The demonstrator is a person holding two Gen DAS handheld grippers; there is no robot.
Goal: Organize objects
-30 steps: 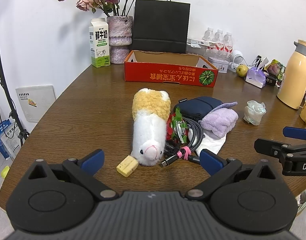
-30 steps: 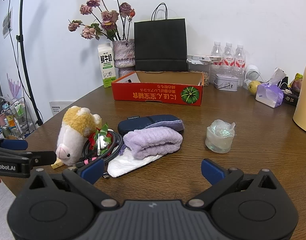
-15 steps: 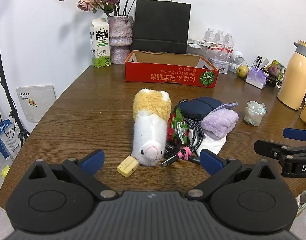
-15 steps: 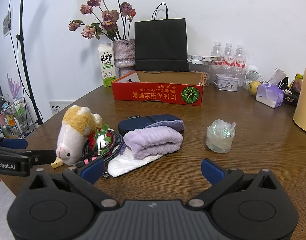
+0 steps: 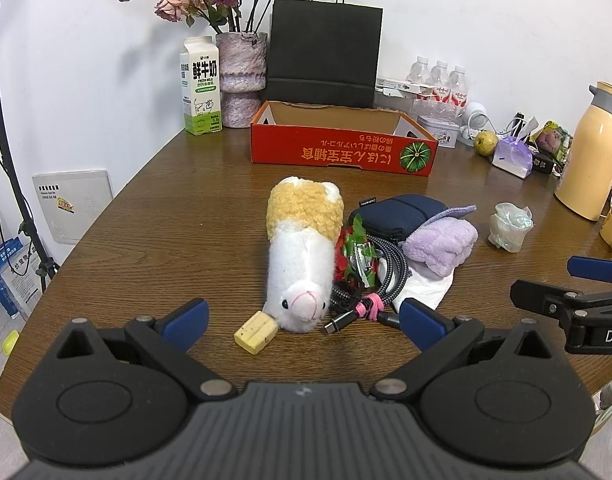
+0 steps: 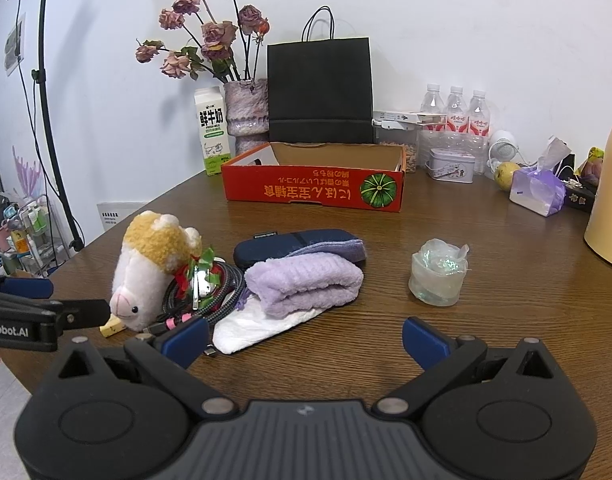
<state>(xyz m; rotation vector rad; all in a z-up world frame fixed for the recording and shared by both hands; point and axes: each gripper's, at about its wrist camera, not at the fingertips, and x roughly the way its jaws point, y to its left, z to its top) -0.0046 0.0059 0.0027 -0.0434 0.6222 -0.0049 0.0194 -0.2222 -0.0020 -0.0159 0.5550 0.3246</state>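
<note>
At centre frame on the wooden worktop (image 5: 153,216) lies a plush alpaca toy (image 5: 299,252), touching a coiled braided cable (image 5: 380,280), with a folded lilac towel (image 6: 303,286) and navy pouch (image 6: 293,242) just beside. Behind them stands an empty red cardboard box (image 5: 342,152). The left hand-held gripper (image 5: 303,320) and right hand-held gripper (image 6: 306,338) both hover spread wide, pinching nothing

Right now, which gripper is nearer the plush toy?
Left. The left gripper is open just in front of the plush toy; the right gripper is open farther off, facing the purple towel.

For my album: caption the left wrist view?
Open left gripper faces a plush toy on the table.
</note>
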